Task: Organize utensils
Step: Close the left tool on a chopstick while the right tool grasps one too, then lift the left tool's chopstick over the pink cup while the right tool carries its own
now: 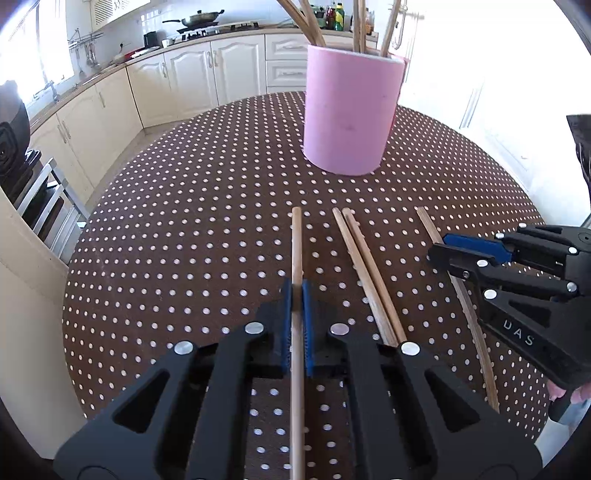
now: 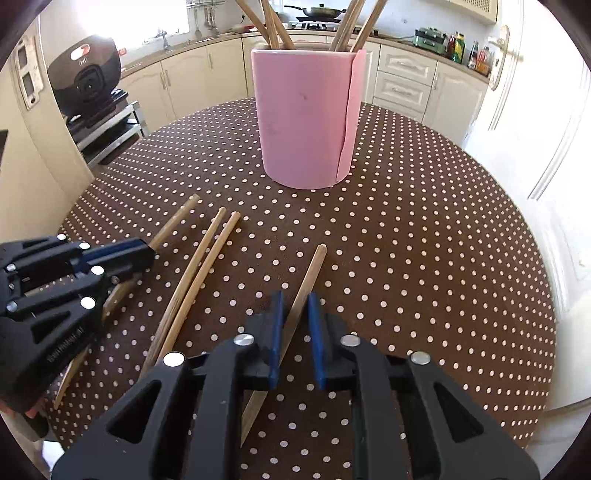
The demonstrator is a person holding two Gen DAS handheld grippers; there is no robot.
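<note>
Four sticks: loose wooden chopsticks lie on the dotted brown bench [image 1: 184, 221] before the tall pink cylinder holder [image 1: 351, 110].
Left gripper [image 1: 297, 317]: fingers clamped on the leftmost chopstick [image 1: 296, 240].
Right gripper [image 2: 295, 332]: fingers closed around the rightmost chopstick [image 2: 312, 273], contact unclear.
Middle pair [image 1: 364, 266]: untouched.
Risk: thin round sticks may pivot or slip when lifted.

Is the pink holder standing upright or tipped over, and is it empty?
Upright and not empty. The pink holder stands on its base on the dotted tablecloth, and several wooden sticks rise out of its open top.
</note>
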